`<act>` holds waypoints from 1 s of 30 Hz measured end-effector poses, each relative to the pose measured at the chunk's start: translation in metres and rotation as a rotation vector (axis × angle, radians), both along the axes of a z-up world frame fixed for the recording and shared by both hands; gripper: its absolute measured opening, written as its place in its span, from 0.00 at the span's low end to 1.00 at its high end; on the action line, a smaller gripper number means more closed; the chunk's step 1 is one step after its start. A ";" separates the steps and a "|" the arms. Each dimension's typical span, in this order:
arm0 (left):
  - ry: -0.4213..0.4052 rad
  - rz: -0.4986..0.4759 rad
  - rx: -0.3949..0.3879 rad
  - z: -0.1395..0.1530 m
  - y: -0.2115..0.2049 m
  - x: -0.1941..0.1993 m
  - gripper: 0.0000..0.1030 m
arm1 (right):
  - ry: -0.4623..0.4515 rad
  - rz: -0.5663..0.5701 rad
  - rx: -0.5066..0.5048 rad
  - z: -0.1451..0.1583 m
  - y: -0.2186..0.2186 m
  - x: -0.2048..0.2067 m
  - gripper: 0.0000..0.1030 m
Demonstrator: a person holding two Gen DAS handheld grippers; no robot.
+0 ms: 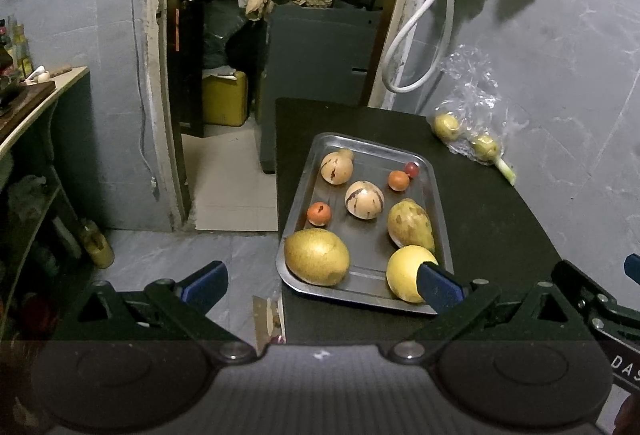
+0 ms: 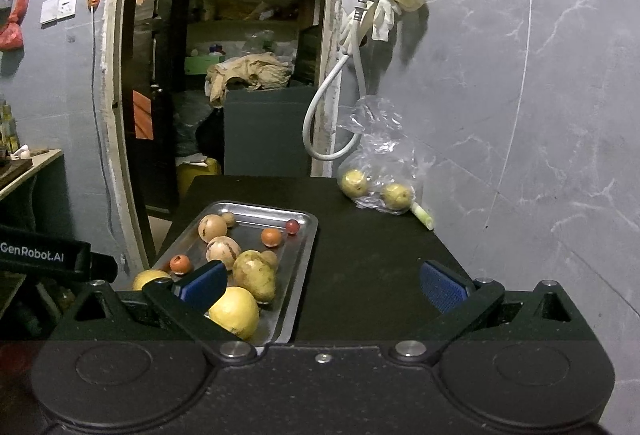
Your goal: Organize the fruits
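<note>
The fruit sits on a steel tray point(image 1: 434, 195) at lower centre of the left wrist frame, on the dark surface point(image 1: 500, 227).

Handling, as judgement: the large yellow fruits look heavy, smooth and rounded, so they will likely roll or slip. Take each across its widest middle, with your pads on opposite flanks. The small orange and red ones look light and easily bruised, so close gently.

Count on the tray:
- two big yellow fruits: one at the near left corner point(image 1: 317, 256), one at the near right point(image 1: 402, 273)
- one mottled yellow-brown oblong fruit point(image 1: 410, 223)
- two pale striped round fruits point(image 1: 364, 200)
- two small orange fruits point(image 1: 319, 213)
- one small red fruit point(image 1: 411, 169)
- one small tan piece behind the farthest striped fruit, too small to identify

Outward: a clear plastic bag point(image 2: 380, 155) at the far right of the surface holds two yellowish fruits, with a pale green stalk beside it.

Your left gripper point(image 1: 322, 285) is spread wide and holds nothing. Your right gripper point(image 2: 324, 285) is also wide and empty, and its left pad overlaps the near yellow fruit in its view.
</note>
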State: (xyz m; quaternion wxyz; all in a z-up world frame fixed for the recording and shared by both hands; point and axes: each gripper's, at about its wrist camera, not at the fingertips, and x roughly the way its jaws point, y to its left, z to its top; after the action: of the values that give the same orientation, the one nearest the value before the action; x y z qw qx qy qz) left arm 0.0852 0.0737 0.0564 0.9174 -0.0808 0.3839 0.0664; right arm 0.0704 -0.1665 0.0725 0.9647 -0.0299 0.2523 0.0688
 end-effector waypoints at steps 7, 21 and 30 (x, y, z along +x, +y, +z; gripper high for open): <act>-0.015 0.004 0.005 0.002 -0.002 -0.013 0.99 | 0.000 0.014 0.006 0.001 -0.002 -0.009 0.99; -0.009 -0.011 0.026 -0.003 -0.009 -0.046 0.99 | 0.001 0.024 0.008 0.001 -0.007 -0.027 0.99; 0.000 -0.013 0.004 -0.009 -0.007 -0.070 0.99 | 0.010 0.046 0.000 -0.003 -0.008 -0.045 0.99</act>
State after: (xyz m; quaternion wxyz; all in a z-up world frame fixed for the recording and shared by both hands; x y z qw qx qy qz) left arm 0.0155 0.0670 0.0476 0.9181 -0.0763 0.3842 0.0613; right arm 0.0251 -0.1749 0.0694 0.9617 -0.0352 0.2563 0.0912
